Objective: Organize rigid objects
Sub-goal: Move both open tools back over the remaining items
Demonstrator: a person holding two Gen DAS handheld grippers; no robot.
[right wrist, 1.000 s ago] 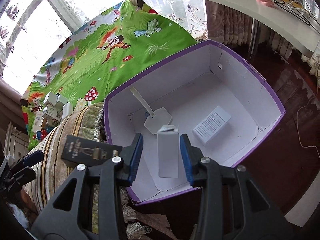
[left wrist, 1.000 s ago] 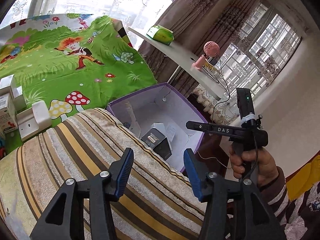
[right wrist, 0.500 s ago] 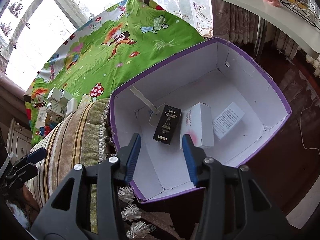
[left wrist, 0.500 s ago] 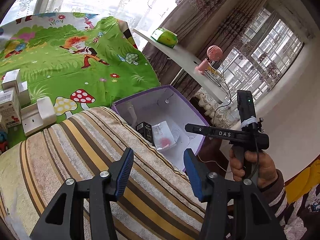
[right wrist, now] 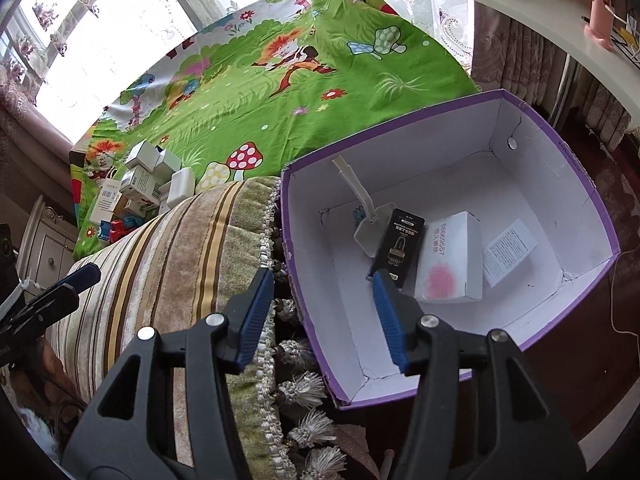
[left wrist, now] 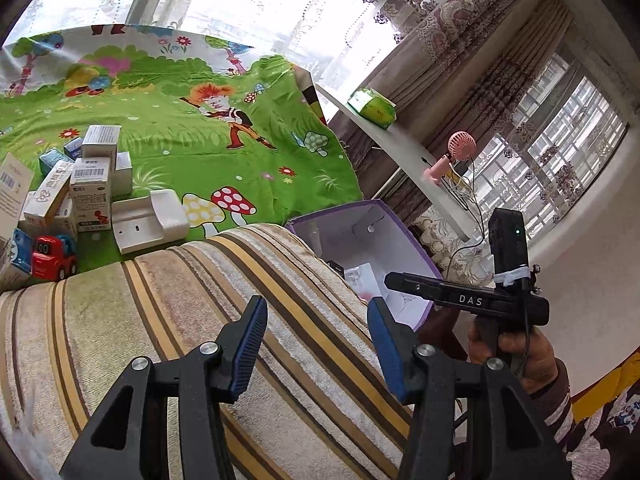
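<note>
Both tongs stood released and empty. The left tongs [left wrist: 316, 344] hung over a striped cushion [left wrist: 168, 312]; the right tongs [right wrist: 320, 316] straddled the near wall of the purple box [right wrist: 592, 184] on dark floor. Inside it, at 1 o'clock, lay a black box [right wrist: 400, 244], a white box [right wrist: 450, 260] touching it, a leaflet [right wrist: 508, 250] and a white scoop [right wrist: 362, 208]. Beyond, at 10 o'clock, more cartons [left wrist: 86, 176] and a red toy truck [left wrist: 52, 256] crowded a green cartoon mat [left wrist: 192, 136]. A shelf [left wrist: 400, 148] carried a pink fan [left wrist: 460, 150]. The cushion hid most of the box's floor from the left view.
</note>
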